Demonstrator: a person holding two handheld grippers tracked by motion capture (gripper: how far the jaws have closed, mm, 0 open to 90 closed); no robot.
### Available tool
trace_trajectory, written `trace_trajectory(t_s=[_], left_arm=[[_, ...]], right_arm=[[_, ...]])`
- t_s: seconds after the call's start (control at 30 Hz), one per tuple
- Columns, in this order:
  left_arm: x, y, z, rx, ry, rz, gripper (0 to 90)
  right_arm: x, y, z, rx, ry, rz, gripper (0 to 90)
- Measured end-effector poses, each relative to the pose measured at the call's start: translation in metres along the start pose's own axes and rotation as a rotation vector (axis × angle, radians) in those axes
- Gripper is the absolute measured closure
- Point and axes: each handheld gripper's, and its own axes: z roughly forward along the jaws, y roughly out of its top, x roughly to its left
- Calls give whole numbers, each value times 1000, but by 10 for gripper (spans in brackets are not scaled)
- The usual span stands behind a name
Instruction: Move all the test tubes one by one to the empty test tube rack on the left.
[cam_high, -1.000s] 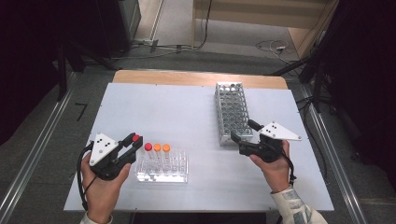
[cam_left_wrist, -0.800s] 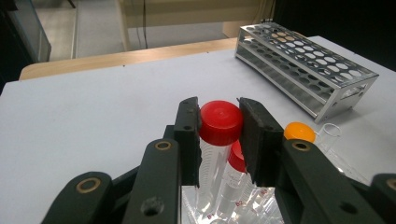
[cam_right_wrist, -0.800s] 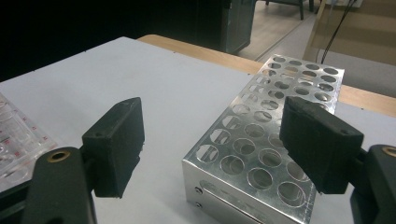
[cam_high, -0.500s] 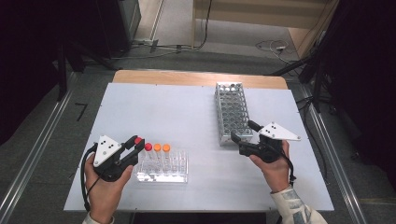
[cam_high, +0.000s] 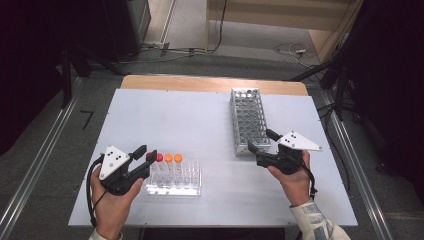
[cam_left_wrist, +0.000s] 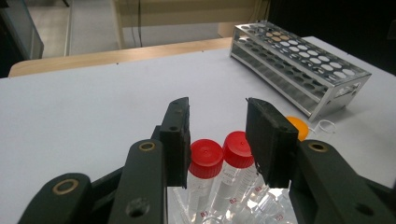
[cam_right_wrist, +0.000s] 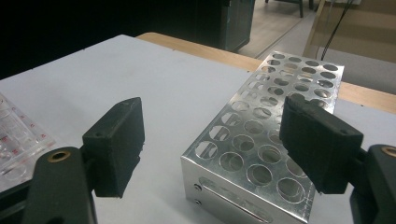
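A clear tube rack (cam_high: 175, 181) near the table's front left holds tubes with red caps (cam_high: 159, 157) and orange caps (cam_high: 173, 158). My left gripper (cam_high: 146, 153) sits at the rack's left end. Its jaws have just been opening. In the left gripper view, two red-capped tubes (cam_left_wrist: 206, 156) stand between and just below the jaws of the left gripper (cam_left_wrist: 217, 122), whose pads are not pressing on them. An orange cap (cam_left_wrist: 300, 127) peeks out behind the right jaw. My right gripper (cam_high: 260, 140) is open at the near end of the metal rack (cam_high: 248, 117), holding nothing.
The metal rack (cam_right_wrist: 261, 144) has many empty round holes and lies lengthwise toward the table's far edge. The right gripper (cam_right_wrist: 210, 126) straddles its near corner from above. A wooden strip (cam_high: 210, 84) borders the table's far side. The clear rack's corner (cam_right_wrist: 14, 140) lies at the left.
The left gripper's jaws stand wider apart around the red caps than before. Both hands have kept their places.
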Motion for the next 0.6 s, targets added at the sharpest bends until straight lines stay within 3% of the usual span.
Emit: trace_trajectory(t_s=[0.43, 0.6], left_arm=[[6, 2, -1, -28, -24, -38, 474], [9, 3, -1, -39, -29, -61, 385]], right_arm=[[0, -2, 1, 4, 1, -2, 206], [0, -2, 1, 7, -1, -1, 205]])
